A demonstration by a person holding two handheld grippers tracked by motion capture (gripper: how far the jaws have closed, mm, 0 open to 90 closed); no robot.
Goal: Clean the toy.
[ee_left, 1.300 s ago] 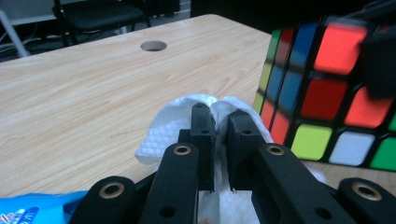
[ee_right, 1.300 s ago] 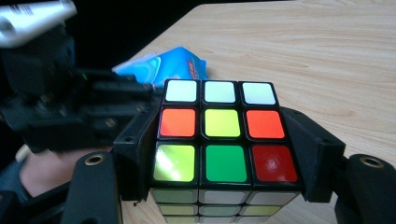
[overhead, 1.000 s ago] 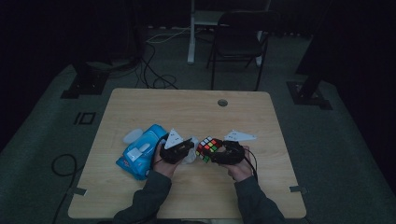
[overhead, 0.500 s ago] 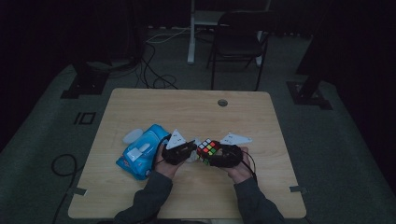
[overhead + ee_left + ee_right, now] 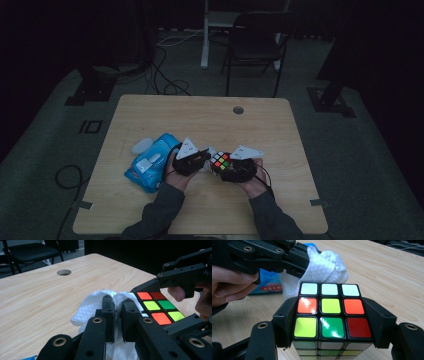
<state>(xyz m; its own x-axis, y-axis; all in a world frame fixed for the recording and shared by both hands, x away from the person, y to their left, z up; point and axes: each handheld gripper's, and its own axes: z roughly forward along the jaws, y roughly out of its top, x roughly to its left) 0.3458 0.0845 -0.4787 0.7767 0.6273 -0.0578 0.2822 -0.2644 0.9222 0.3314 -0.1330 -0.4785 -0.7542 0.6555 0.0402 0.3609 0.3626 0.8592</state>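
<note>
We work near the table's (image 5: 150,115) front edge, with bare wood open behind and to the right. We count one cube (image 5: 331,307), one wipe (image 5: 93,306), one blue pack (image 5: 148,163). Our right gripper (image 5: 331,322) clamps the cube between its jaws. Our left gripper (image 5: 117,315) pinches the wipe, which touches the cube's side.

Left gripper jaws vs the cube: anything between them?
Yes. The white wipe, pinched in the left gripper, bunches against the cube held by the right gripper; both gripper views show it.
</note>
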